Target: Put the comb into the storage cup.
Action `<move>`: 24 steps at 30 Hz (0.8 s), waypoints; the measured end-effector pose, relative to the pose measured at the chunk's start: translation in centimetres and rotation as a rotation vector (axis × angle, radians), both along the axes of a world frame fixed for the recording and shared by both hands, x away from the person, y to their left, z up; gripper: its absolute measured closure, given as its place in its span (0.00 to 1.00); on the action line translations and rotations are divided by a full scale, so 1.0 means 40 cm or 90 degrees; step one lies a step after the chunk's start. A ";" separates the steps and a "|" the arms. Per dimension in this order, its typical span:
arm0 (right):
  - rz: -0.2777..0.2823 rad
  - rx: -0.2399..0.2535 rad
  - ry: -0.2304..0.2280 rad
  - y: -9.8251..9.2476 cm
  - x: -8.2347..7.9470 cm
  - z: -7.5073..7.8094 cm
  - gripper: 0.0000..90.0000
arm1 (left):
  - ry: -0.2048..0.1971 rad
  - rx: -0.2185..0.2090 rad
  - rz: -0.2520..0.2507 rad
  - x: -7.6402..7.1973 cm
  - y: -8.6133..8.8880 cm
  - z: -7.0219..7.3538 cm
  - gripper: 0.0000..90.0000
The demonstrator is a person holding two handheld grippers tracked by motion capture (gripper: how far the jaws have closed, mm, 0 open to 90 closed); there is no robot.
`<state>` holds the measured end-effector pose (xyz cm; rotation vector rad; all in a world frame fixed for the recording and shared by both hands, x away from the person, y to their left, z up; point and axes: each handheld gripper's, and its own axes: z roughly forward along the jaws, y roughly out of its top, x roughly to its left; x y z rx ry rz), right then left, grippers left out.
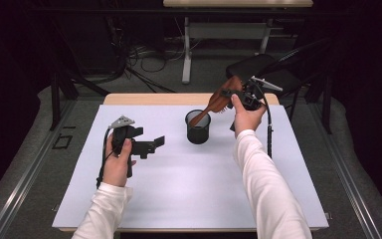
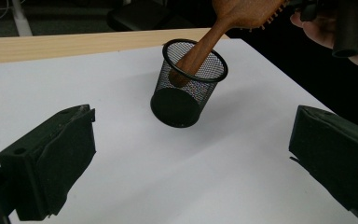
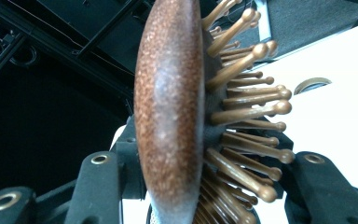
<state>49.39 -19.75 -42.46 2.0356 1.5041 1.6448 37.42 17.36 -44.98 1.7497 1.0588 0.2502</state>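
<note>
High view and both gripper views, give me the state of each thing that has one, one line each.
Hairbrush: tilted, handle end down inside the cup, head clamped in the right gripper.
Mesh cup: upright on the white table, open, holding the brush handle.
Right gripper: shut on the hairbrush head, raised above the table.
Left gripper: open, nothing between its fingers, facing the cup.

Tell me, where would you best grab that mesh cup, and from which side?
By its upper rim, coming down from above on the side away from the hairbrush. The mesh cup stands upright and open-topped, so one jaw can probably slip inside the wall and one outside. The brush handle leans on the far rim, so that part is blocked.
</note>
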 end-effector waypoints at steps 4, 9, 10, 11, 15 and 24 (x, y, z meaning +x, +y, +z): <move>0.002 -0.009 0.004 0.005 0.002 -0.010 0.53 | 0.000 -0.001 0.001 -0.001 0.000 0.001 0.00; 0.002 -0.018 0.005 0.014 0.003 -0.022 0.53 | 0.000 -0.001 0.002 0.000 0.001 0.000 0.00; 0.003 -0.025 0.002 0.015 0.003 -0.025 0.53 | 0.000 -0.001 0.002 0.000 0.001 0.000 0.00; 0.005 -0.031 0.007 0.017 0.003 -0.026 0.53 | 0.001 -0.002 0.001 0.000 0.001 0.000 0.00; 0.008 -0.031 0.009 0.025 0.005 -0.037 0.53 | 0.001 -0.002 0.002 0.000 0.002 -0.001 0.00; 0.009 -0.045 0.010 0.042 0.010 -0.053 0.53 | 0.000 -0.002 0.002 -0.001 0.004 0.000 0.00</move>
